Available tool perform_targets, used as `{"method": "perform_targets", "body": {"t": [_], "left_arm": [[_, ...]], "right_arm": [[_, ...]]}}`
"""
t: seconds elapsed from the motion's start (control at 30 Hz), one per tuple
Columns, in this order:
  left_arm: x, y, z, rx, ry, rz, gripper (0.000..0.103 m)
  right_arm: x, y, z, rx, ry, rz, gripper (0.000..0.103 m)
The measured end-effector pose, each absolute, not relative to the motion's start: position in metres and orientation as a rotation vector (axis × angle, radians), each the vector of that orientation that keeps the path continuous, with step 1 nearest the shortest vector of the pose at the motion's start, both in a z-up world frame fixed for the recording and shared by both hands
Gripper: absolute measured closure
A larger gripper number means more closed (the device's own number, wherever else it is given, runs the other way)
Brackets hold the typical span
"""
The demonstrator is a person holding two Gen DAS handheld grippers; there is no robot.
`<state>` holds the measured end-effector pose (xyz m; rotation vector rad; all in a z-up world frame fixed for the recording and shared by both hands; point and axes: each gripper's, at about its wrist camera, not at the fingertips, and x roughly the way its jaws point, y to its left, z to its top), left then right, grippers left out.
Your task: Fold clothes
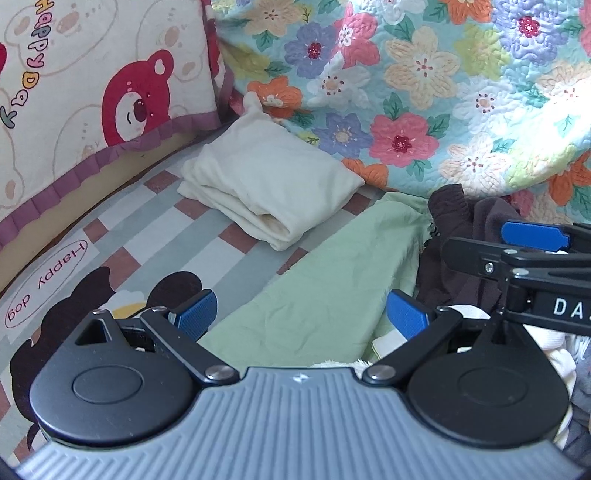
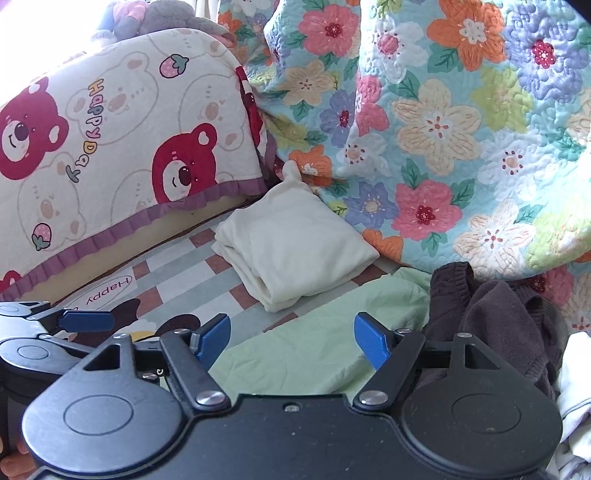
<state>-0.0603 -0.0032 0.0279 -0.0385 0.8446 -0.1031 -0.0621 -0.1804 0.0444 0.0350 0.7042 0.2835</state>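
A folded cream garment [image 1: 269,184] [image 2: 295,243] lies on the checked bed sheet [image 1: 147,236] near the pillow. A light green cloth [image 1: 325,291] [image 2: 332,332] lies spread flat in front of both grippers. A dark brown garment [image 1: 465,236] [image 2: 491,317] is crumpled to its right. My left gripper [image 1: 301,314] is open and empty just above the green cloth's near part. My right gripper [image 2: 291,339] is open and empty over the same cloth; its blue fingertips [image 1: 535,230] also show at the right of the left wrist view.
A bear-print pillow [image 1: 92,92] [image 2: 110,155] stands at the left. A floral quilt [image 1: 424,92] [image 2: 443,129] is heaped at the back and right. White clothes [image 2: 576,387] lie at the far right. A grey plush toy [image 2: 159,14] sits behind the pillow.
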Motion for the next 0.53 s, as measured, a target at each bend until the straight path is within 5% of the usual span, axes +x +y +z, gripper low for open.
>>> {"method": "perform_targets", "body": {"t": [0.53], "left_arm": [[-0.0586, -0.0049, 0.0232, -0.024, 0.862, -0.124, 0.003]], "right_arm": [[-0.0651, -0.1744, 0.0407, 0.037, 0.717, 0.282, 0.022]]}}
